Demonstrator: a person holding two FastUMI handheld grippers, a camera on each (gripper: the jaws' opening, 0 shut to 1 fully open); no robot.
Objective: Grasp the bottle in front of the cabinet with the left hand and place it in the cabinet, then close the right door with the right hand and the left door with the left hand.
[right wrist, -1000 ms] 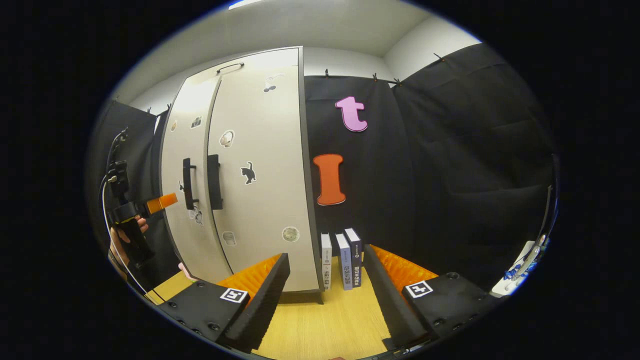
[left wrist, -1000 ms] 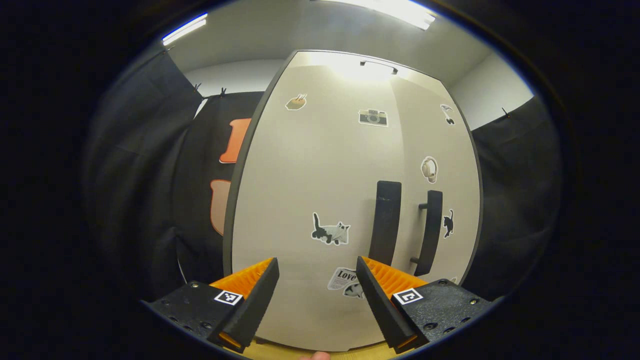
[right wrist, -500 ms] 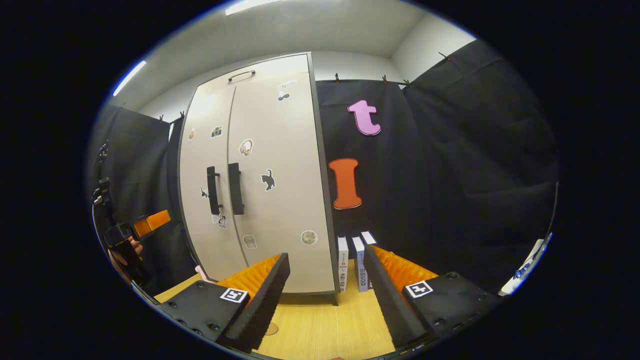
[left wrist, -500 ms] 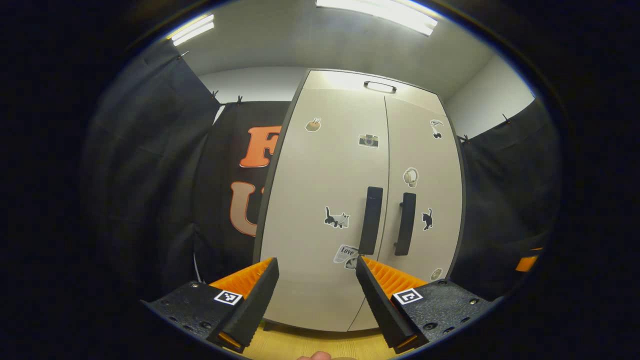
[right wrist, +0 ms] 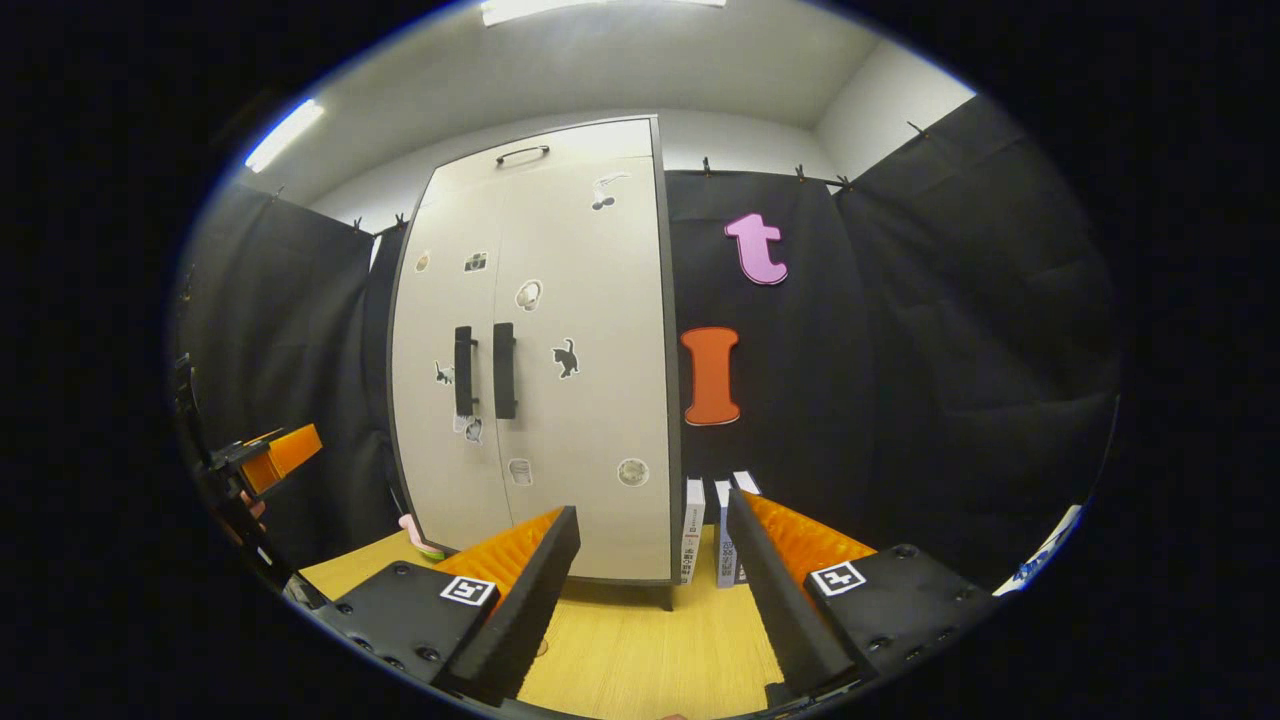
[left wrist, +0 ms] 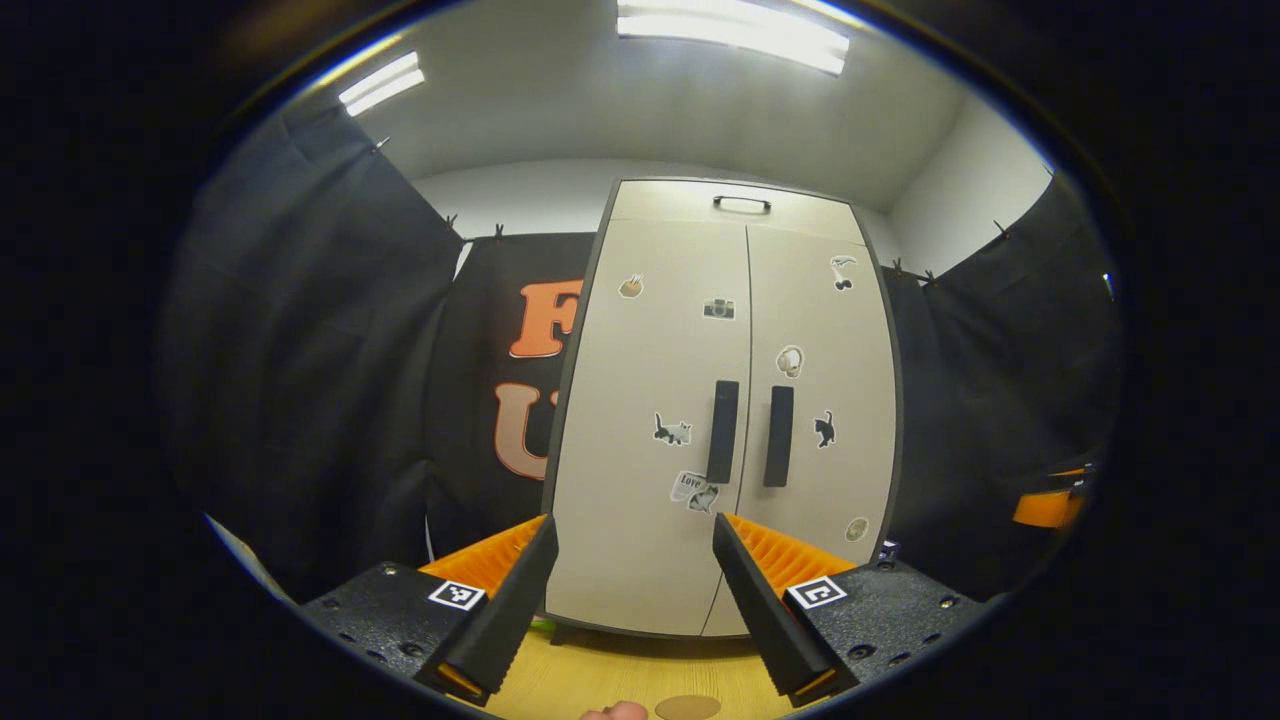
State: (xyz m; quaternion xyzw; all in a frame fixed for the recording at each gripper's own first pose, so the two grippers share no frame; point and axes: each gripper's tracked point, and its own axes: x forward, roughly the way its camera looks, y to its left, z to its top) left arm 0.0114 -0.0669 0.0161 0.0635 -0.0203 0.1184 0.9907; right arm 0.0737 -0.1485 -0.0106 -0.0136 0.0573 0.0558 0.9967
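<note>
straight ahead in the left gripper view stands the cabinet (left wrist: 725, 420), pale, with both doors flush and their two dark handles (left wrist: 723, 431) side by side at the middle seam. stickers dot the door fronts (a cat, a camera, a few others). the bottle cannot be seen with the doors closed. the left gripper (left wrist: 625, 600) hangs well back from the cabinet over the wooden tabletop (left wrist: 620, 680), its fingers spread apart with nothing between them. the right gripper (right wrist: 650, 590) is likewise parted and empty, off toward the cabinet's right corner, where a few books (right wrist: 692, 515) stand upright beside the cabinet. at the far left edge of the right gripper view, the left gripper shows, in a hand.
</note>
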